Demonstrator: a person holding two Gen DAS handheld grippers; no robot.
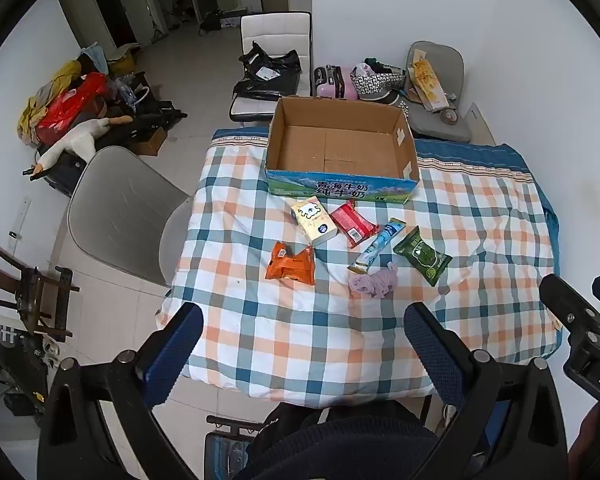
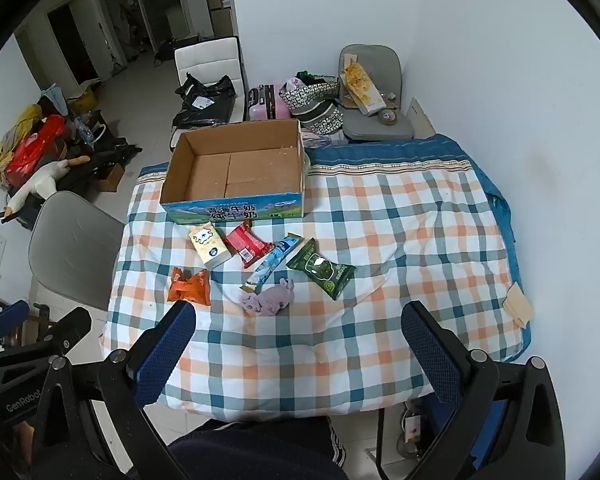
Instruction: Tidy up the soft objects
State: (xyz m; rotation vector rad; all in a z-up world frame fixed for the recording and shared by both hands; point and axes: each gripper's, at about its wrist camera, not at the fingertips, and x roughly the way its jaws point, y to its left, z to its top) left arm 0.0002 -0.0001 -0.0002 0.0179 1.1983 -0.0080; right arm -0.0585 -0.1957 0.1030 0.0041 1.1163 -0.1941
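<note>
An empty cardboard box (image 1: 340,148) (image 2: 236,176) stands at the far side of the checked tablecloth (image 1: 260,332) (image 2: 400,240). In front of it lie a cream tissue pack (image 1: 314,220) (image 2: 210,245), a red packet (image 1: 354,223) (image 2: 247,243), a blue stick pack (image 1: 376,245) (image 2: 271,263), a green packet (image 1: 422,255) (image 2: 321,269), an orange packet (image 1: 291,264) (image 2: 190,286) and a purple soft toy (image 1: 374,283) (image 2: 269,298). My left gripper (image 1: 302,320) is open and empty above the near edge. My right gripper (image 2: 298,316) is open and empty, near the toy.
A grey chair (image 1: 120,208) (image 2: 72,248) stands left of the table. A white chair with a black bag (image 1: 272,68) (image 2: 208,92) and a grey chair with clutter (image 1: 436,88) (image 2: 374,92) stand behind. A wall runs along the right. Bags pile at the far left (image 1: 72,108).
</note>
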